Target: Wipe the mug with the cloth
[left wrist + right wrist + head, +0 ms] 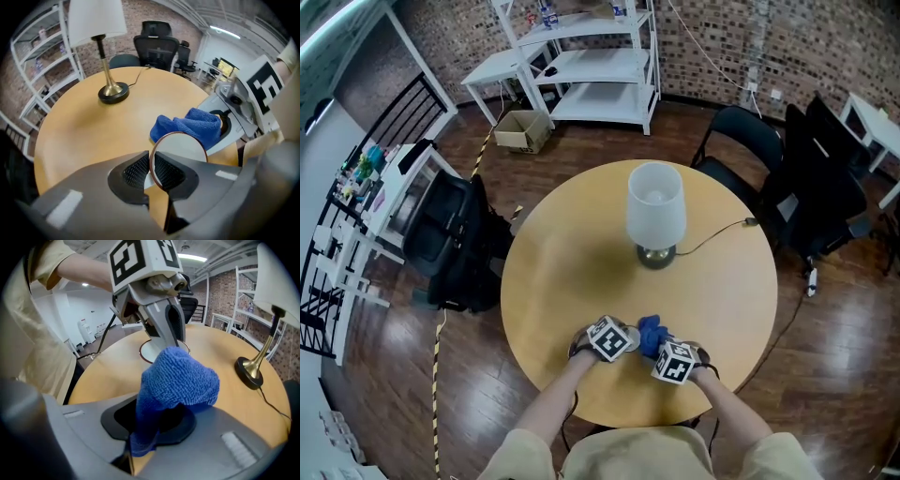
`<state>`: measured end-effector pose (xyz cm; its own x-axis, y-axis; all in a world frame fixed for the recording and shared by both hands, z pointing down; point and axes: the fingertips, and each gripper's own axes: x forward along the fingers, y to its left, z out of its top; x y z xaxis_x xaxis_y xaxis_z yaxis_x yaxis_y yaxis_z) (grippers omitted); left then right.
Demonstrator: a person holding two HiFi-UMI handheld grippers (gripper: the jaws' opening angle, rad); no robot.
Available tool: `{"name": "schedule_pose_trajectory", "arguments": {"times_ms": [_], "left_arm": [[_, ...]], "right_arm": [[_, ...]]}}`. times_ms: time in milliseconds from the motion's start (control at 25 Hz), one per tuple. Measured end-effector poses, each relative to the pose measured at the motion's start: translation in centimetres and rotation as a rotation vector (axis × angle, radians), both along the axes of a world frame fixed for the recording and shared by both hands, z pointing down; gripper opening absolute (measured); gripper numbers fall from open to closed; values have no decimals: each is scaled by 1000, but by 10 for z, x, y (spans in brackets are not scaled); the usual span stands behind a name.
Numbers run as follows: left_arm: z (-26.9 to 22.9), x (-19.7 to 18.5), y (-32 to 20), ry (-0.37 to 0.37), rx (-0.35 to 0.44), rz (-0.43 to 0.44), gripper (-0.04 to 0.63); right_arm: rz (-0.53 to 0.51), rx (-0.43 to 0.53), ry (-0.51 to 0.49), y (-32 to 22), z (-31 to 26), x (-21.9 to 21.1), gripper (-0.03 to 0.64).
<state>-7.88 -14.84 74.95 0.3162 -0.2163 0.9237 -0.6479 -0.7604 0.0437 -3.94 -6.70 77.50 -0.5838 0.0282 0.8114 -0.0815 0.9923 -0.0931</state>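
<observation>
Jaws of my left gripper [151,169] are pinched tight on the wall of the white mug with a brown rim [180,147]. One pad is outside and one inside the mouth, with the rim running between them. I hold it this way, I judge, so the mug cannot skate or tip while it is rubbed, and so most of its mouth is left free. The mug stands at the 6 o'clock edge of the round pale-wood bench [572,272], close to my body, where both hands reach it easily.

At about 1 o'clock from the mug, my right gripper [154,427] has its jaws closed on the blue terry cloth [180,380]. It is gripped low, so a thick bunch stands out beyond the tips as a pad, and the cloth rather than the hard jaws should meet the mug. That bunch sits just at the far rim; whether it touches I cannot tell.

Well off toward 12 o'clock stands the white-shaded lamp with a brass base [656,211], clear of the work.
</observation>
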Motion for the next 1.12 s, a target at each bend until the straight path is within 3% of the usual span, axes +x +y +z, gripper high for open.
{"name": "schedule_pose_trajectory", "arguments": {"times_ms": [200,400,520,600,680,760,840,880,960,1040,1120], "left_arm": [[2,-15,5,3,-57,-243,28],[13,-25,27,76,-153,-565,35],[5,-39,30,58,-128,-692,34],[4,-41,31,49,-104,-729,34],[5,-41,28,29,-65,-698,34],[7,-36,30,52,-86,-645,44],[12,-26,39,127,-177,-613,236],[12,-24,41,156,-205,-591,279],[6,-25,36,155,-184,-511,305],[-2,-29,21,86,-94,-356,306],[-10,-20,7,5,5,-102,307]], "right_arm": [[34,3,6,6,1,-6,74],[111,-12,-3,14,5,-11,74],[137,-18,-5,20,6,-15,75],[147,-22,-4,22,7,-15,75],[148,-28,-9,21,8,-15,75],[142,-36,-21,20,7,-15,75],[143,-40,-31,19,7,-15,75],[145,-43,-34,18,6,-14,75],[145,-49,-41,17,5,-14,75],[141,-55,-47,17,4,-15,74],[144,-65,-56,18,5,-14,74]]}}
